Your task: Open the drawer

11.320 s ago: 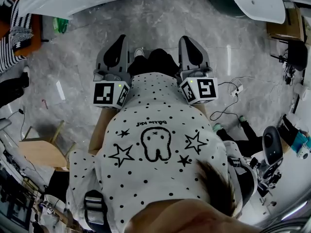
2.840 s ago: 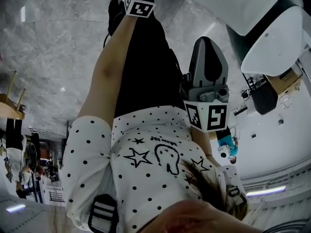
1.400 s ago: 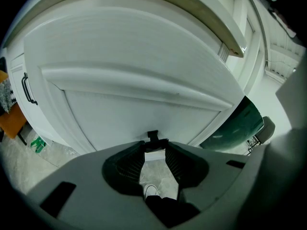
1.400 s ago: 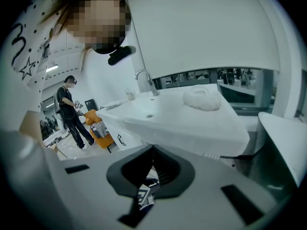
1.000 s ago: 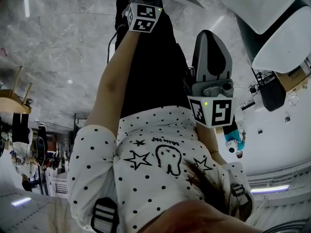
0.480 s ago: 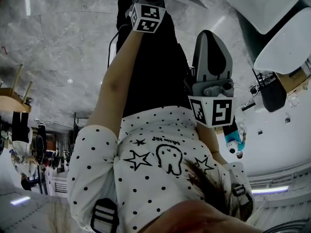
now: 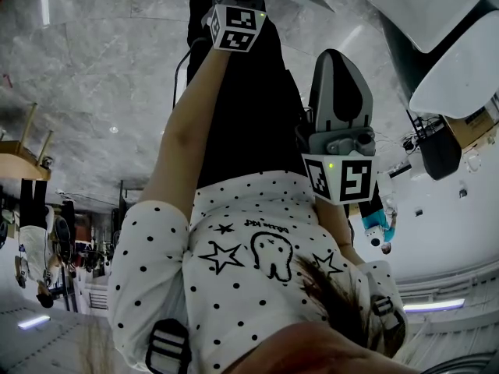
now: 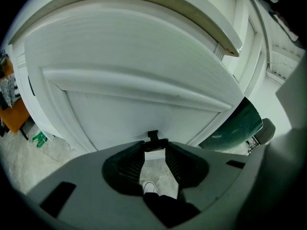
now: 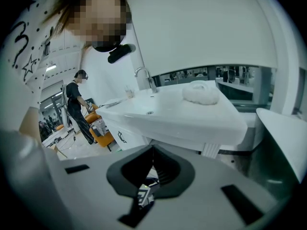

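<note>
Left gripper (image 8: 154,146) has barely moved over the last second: jaws clenched on the handle (image 8: 152,136) at their tips. Drawer (image 8: 120,104) looks closed, so pull next. Right gripper (image 9: 152,152) jaws together, empty.

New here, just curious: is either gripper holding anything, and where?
The left gripper grips the small dark drawer handle between its tips; the right gripper is shut on nothing.
</note>
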Tool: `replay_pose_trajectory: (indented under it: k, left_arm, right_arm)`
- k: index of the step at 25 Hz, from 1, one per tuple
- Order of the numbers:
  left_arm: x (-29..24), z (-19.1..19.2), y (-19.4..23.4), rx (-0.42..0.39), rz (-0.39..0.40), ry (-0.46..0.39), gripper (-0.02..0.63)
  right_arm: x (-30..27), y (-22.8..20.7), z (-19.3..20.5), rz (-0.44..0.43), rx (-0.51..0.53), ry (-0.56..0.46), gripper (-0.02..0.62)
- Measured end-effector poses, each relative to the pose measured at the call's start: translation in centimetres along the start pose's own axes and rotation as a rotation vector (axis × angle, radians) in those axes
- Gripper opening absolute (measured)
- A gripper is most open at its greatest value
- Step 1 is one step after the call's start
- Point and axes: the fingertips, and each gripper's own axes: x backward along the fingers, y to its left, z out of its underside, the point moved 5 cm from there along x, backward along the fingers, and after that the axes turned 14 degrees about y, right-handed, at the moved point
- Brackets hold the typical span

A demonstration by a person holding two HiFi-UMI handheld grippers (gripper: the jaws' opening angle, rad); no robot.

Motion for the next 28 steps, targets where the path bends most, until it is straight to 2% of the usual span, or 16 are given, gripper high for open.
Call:
replay_pose_trajectory:
  k: [28]
  left_arm:
    - [-0.4, 0.67, 0.53, 0.013, 0.003, -0.015, 0.135]
  right_arm:
    - [-0.25, -0.57, 0.6, 0.017, -0.021, -0.002, 0.014]
